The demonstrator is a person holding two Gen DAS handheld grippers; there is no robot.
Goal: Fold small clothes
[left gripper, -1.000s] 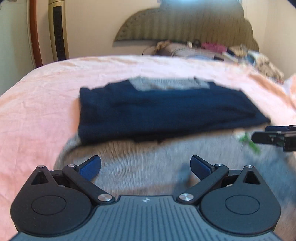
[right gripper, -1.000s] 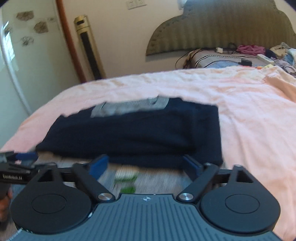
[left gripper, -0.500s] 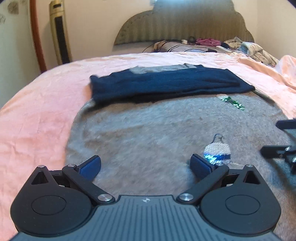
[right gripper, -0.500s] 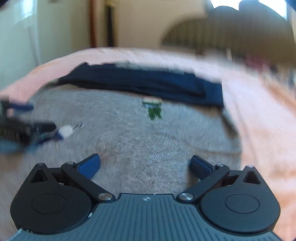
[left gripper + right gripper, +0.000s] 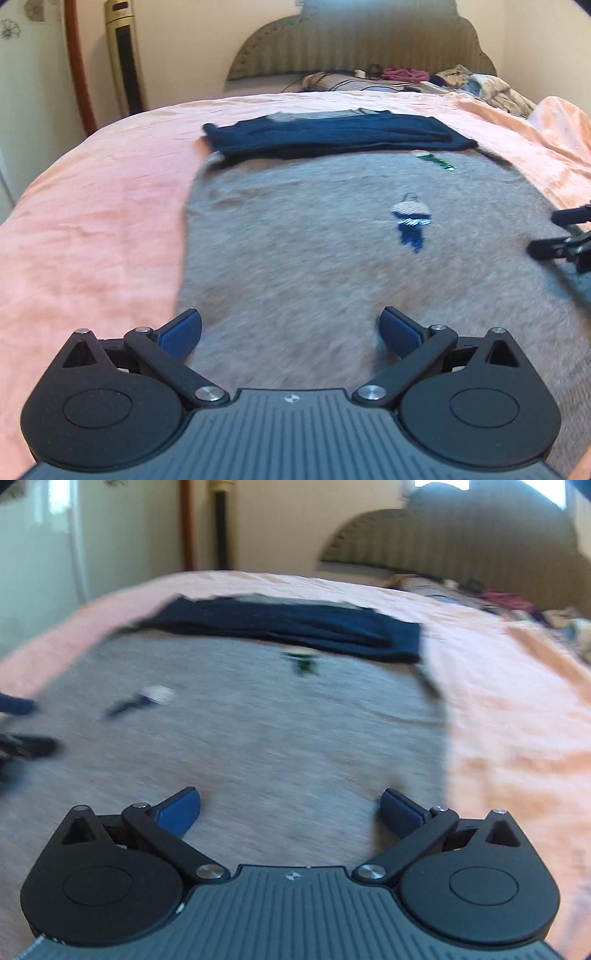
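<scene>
Pink bedspread (image 5: 103,206) covers the bed, a padded headboard (image 5: 362,44) at 12 o'clock.

Left gripper (image 5: 290,326): jaws spread wide, nothing between the blue pads, poised over the near part of the grey garment (image 5: 295,240). Right gripper (image 5: 290,806): jaws equally wide, empty, over the same grey cloth near its 3 o'clock edge.

Grey garment lies flat, running from the pads out toward 12. Small blue-and-white motif (image 5: 410,221) at 1 o'clock of the left gripper; green motif (image 5: 436,161) beyond it. Folded navy garment (image 5: 332,134) lies across the grey one's far edge.

No legible writing; views blurred.
</scene>
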